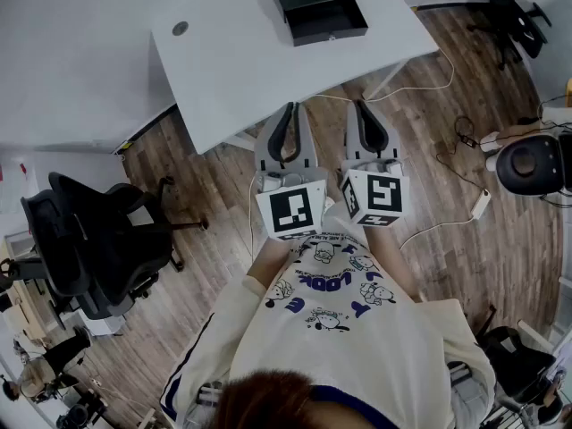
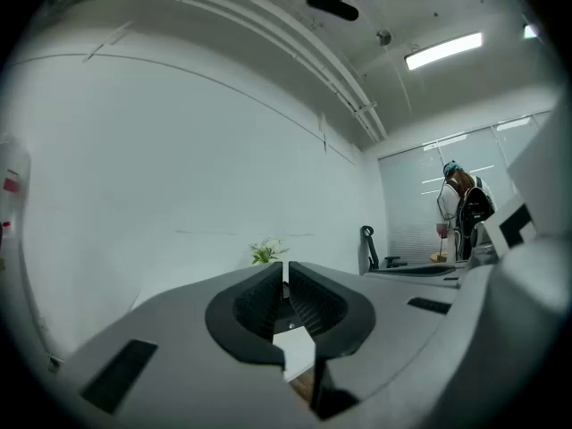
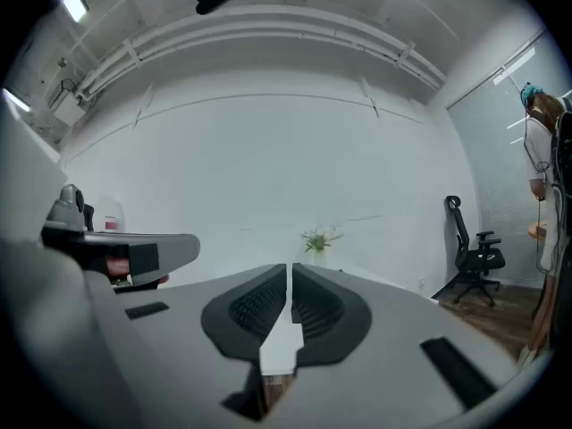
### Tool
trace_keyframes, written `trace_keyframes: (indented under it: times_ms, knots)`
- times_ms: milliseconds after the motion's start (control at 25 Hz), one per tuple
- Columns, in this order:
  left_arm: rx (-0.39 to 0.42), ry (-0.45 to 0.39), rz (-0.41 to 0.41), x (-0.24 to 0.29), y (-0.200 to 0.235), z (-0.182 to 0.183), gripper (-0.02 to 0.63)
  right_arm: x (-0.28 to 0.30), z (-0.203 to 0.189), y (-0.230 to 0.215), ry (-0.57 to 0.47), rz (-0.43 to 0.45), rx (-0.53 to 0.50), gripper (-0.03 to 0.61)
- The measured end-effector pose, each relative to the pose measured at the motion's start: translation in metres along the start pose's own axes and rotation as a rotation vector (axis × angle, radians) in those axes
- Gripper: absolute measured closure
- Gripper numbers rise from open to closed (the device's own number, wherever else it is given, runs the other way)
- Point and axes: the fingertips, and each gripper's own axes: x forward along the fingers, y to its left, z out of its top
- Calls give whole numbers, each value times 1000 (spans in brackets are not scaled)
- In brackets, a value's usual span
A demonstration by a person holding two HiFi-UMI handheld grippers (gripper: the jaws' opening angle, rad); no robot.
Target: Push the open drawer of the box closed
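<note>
A black box (image 1: 318, 5) with its drawer pulled out toward me sits at the far edge of the white table (image 1: 241, 70) in the head view. Both grippers hover side by side over the table's near edge, well short of the box. The left gripper (image 1: 289, 113) has its jaws together with nothing between them, and the right gripper (image 1: 369, 110) is likewise shut and empty. In the left gripper view (image 2: 286, 271) and the right gripper view (image 3: 290, 271) the jaws point level at a white wall; the box is not seen there.
A black office chair (image 1: 89, 239) stands on the wooden floor at the left. Cables (image 1: 447, 226) and a round black device (image 1: 534, 164) lie at the right. A small plant (image 3: 319, 239) stands at the far wall, and another chair (image 3: 474, 248) at the right.
</note>
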Motion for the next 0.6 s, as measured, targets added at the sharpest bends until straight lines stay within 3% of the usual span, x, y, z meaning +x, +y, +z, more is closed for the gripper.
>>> trace_keyframes:
  times_ms: [600]
  knots:
    - [14, 7, -6, 23, -1, -3, 583, 19, -5, -11, 13, 13, 34, 537]
